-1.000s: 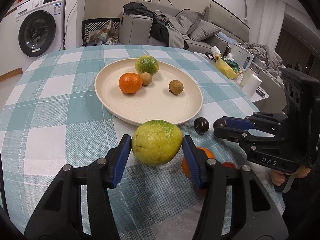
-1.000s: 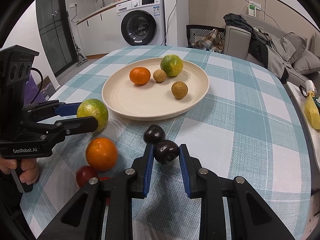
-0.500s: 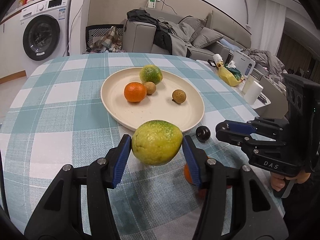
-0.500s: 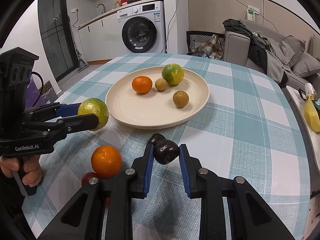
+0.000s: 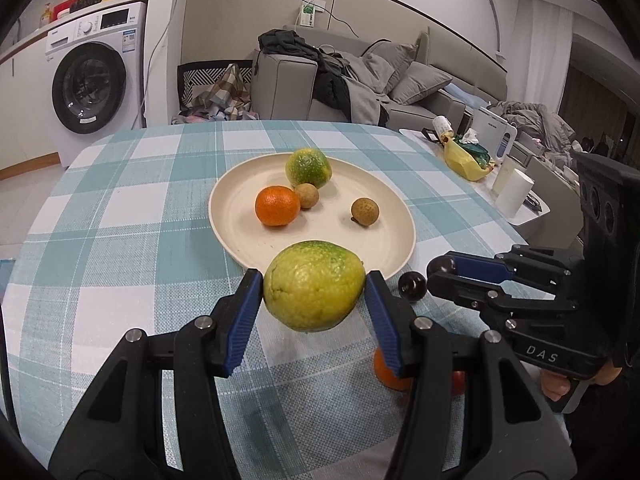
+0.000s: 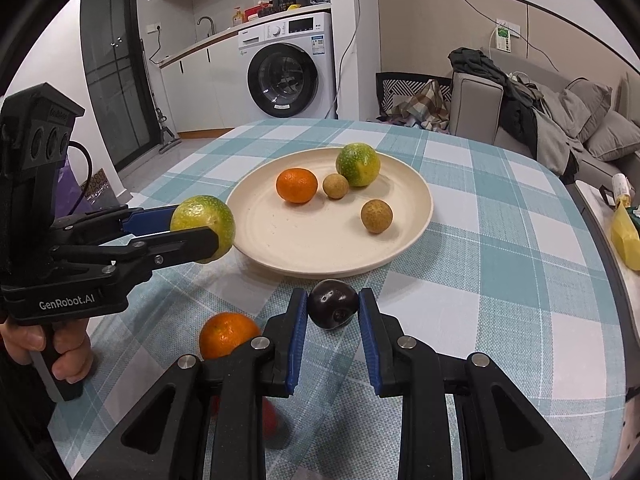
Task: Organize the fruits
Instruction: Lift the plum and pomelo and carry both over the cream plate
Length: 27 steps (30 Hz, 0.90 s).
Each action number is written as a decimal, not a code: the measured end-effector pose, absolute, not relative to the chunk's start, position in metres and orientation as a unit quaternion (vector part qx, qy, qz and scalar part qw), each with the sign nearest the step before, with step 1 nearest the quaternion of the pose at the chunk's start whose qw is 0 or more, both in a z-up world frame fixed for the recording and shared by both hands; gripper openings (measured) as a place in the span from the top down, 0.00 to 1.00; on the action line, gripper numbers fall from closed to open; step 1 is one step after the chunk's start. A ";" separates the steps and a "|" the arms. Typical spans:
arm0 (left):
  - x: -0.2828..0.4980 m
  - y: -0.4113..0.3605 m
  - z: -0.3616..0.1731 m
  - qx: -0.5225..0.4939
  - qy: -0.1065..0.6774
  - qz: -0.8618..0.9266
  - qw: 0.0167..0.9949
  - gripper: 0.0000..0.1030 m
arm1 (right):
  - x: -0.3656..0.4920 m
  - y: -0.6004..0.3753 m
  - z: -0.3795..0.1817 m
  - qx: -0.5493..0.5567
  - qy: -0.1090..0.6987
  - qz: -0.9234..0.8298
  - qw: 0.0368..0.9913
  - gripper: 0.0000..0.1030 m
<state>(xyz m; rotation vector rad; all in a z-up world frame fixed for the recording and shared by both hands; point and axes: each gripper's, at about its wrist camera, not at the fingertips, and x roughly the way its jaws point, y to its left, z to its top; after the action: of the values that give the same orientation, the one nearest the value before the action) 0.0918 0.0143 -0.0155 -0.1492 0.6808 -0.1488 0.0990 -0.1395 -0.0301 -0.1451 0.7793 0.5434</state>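
My left gripper [image 5: 314, 280] is shut on a large yellow-green citrus [image 5: 314, 286], held above the checked tablecloth just short of the cream plate [image 5: 224, 216]. The plate holds an orange [image 5: 277, 205], a green citrus [image 5: 308, 168] and two brown longans [image 5: 307, 196] [image 5: 365, 211]. My right gripper [image 6: 333, 298] is shut on a dark plum [image 6: 333, 309] near the plate's [image 6: 400, 256] front rim. A second dark plum [image 5: 412, 287] lies on the cloth. An orange [image 6: 226, 334] and a red fruit [image 6: 272, 416] lie on the table, partly hidden under the fingers.
The round table's [image 6: 540, 320] edge curves close on the right. Beside it stands a low side table with a yellow bag [image 5: 466, 160] and a paper roll [image 5: 514, 196]. A sofa [image 5: 360, 88] and a washing machine [image 5: 92, 84] stand behind.
Both grippers have tipped up slightly and kept their fruit. In the right wrist view the held citrus now hangs closer to the plate's rim, and the second plum is hidden behind the held one.
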 end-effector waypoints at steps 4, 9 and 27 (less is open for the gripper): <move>0.095 0.014 -0.013 -0.067 0.331 -0.070 0.939 0.51 | 0.100 -0.137 -0.028 -0.067 0.369 0.261 0.889 0.74; 0.100 0.012 -0.009 -0.061 0.322 -0.066 0.942 0.55 | 0.104 -0.137 -0.025 -0.060 0.364 0.259 0.893 0.74; 0.107 0.010 -0.014 -0.052 0.329 -0.066 0.941 0.54 | 0.111 -0.137 -0.027 -0.050 0.367 0.255 0.893 0.74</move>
<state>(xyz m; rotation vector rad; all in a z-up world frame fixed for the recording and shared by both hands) 0.1069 0.0098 -0.0140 -0.1064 0.6707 -0.1340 0.1108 -0.1373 -0.0272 -0.1032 0.7610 0.5288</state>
